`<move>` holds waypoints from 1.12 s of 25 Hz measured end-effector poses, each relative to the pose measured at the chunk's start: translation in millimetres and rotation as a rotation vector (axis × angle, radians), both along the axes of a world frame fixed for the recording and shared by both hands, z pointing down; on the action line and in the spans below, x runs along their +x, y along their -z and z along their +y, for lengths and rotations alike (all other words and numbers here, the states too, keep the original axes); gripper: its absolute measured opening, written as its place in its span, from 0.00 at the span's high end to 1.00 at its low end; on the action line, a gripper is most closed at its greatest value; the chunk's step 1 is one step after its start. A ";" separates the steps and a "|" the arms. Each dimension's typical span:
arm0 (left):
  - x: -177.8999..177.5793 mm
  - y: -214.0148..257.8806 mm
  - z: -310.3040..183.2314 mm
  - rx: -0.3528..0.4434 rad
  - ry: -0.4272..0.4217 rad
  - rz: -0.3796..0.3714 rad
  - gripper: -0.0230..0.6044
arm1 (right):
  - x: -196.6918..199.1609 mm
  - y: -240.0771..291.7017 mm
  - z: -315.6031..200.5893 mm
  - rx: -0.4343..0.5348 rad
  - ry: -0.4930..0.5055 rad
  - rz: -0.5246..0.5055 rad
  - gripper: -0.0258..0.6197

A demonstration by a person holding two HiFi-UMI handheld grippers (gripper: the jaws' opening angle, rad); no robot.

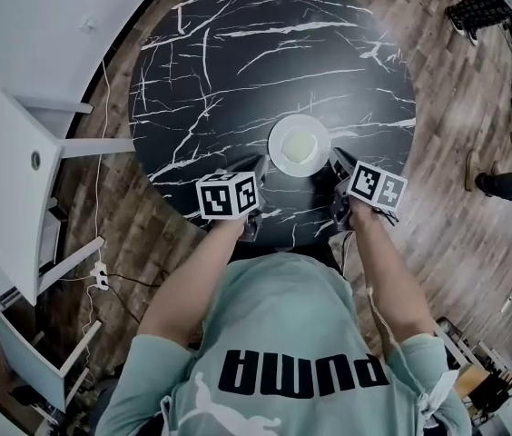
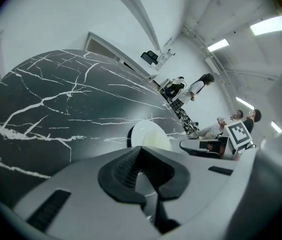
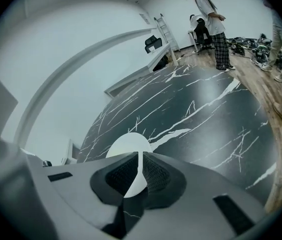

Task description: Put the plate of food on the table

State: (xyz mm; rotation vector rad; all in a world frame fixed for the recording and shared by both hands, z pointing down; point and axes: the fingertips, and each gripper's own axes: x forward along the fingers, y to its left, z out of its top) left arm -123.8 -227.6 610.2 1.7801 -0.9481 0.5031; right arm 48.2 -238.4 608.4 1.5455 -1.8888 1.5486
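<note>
A white plate (image 1: 299, 143) with pale food lies flat on the black marble table (image 1: 238, 71), near its front edge. My left gripper (image 1: 258, 173) sits just left of the plate, its tips a little short of the rim. In the left gripper view the plate (image 2: 150, 135) lies ahead of the shut jaws (image 2: 140, 156), and nothing is between them. My right gripper (image 1: 336, 163) is at the plate's right rim. In the right gripper view its jaws (image 3: 140, 159) leave only a thin slit, and the plate (image 3: 127, 143) shows through it.
White cabinets and a desk (image 1: 20, 180) stand left of the table, with cables on the wooden floor (image 1: 102, 275). People (image 3: 212, 19) stand beyond the table's far side, near gear on the floor. One person's shoes (image 1: 497, 182) are at the right.
</note>
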 end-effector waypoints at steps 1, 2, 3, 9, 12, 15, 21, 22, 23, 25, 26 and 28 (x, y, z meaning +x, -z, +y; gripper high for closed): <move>-0.9 6.5 6.5 -0.002 0.004 0.018 0.95 | -5.3 6.9 5.8 0.006 0.002 -0.004 0.92; -1.6 13.2 12.8 -0.004 0.010 0.036 0.95 | -10.9 14.4 12.2 0.011 0.005 -0.009 0.94; -2.5 19.8 18.9 -0.004 0.015 0.054 0.95 | -16.9 22.2 19.4 0.016 0.008 -0.018 0.94; -6.3 55.4 51.4 0.029 -0.022 0.104 0.95 | -50.0 65.9 71.4 0.032 0.046 -0.039 0.95; -1.3 73.6 66.2 0.081 -0.083 0.113 0.95 | -60.1 82.1 90.7 0.052 0.067 -0.031 0.95; 3.3 94.0 84.5 0.130 -0.124 0.110 0.95 | -65.8 98.1 109.3 0.074 0.093 -0.019 0.95; 14.7 139.3 115.6 0.237 -0.073 0.122 0.95 | -61.6 131.6 143.6 0.153 0.157 0.001 0.95; 16.4 144.5 123.2 0.249 -0.065 0.119 0.95 | -59.9 136.4 149.9 0.167 0.163 -0.004 0.95; 17.6 148.7 132.0 0.259 -0.057 0.113 0.95 | -58.2 140.8 157.0 0.180 0.167 -0.012 0.95; 19.2 155.6 152.7 0.272 -0.033 0.099 0.95 | -54.6 149.8 173.6 0.207 0.173 -0.034 0.95; 20.3 159.2 164.4 0.277 -0.016 0.096 0.95 | -52.5 154.6 183.3 0.220 0.175 -0.049 0.95; 23.8 167.2 190.3 0.284 0.021 0.102 0.95 | -48.0 164.0 205.4 0.240 0.180 -0.086 0.95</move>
